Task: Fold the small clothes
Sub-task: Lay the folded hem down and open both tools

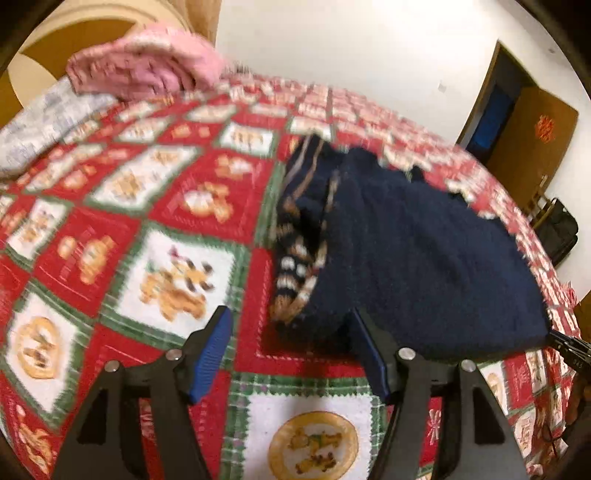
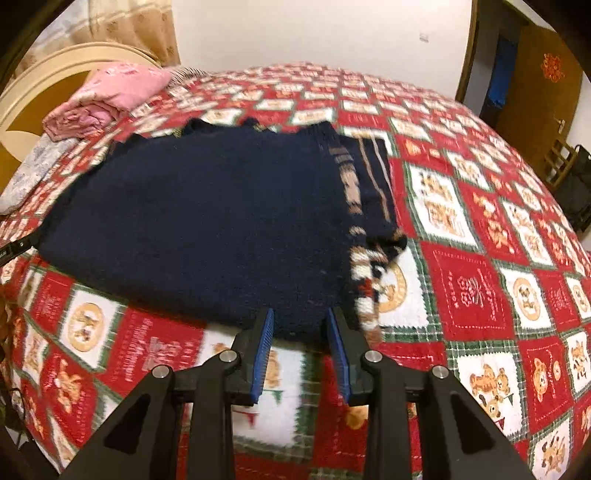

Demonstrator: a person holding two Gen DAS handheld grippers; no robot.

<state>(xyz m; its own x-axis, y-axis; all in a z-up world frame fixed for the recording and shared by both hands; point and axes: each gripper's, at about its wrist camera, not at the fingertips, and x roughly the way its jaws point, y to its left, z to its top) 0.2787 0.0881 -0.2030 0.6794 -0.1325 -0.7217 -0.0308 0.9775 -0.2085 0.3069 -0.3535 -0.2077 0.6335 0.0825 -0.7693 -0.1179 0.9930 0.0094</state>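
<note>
A white-walled room with a brown wooden door (image 2: 532,85) standing ajar holds a bed covered edge to edge by a red, green and white patchwork blanket (image 2: 480,258) printed with bears. At the head end stands a cream curved headboard (image 2: 44,85), and a patterned curtain (image 2: 122,29) hangs behind it. In the head-end corner of the blanket lies a folded pink quilt (image 2: 107,96), with a pale grey-white pillow (image 2: 29,173) just beside it towards the near edge.

The navy knitted sweater (image 2: 207,221) lies flat near the middle of the blanket, reaching towards the near edge. Its body is plain dark blue; along one side a folded-in part shows a band of tan, white and red pattern (image 2: 365,266).

The left gripper (image 1: 291,332) hangs over the near hem of the sweater at its patterned side. Its blue-padded fingers (image 1: 212,350) are spread wide; one stands over bare blanket, the other at the sweater's hem, and nothing is pinched. The right gripper (image 2: 301,325) sits at the near hem beside the patterned band, its fingers (image 2: 264,332) narrowly apart with the hem's edge reaching between the tips; whether the pads press on the wool cannot be told.
</note>
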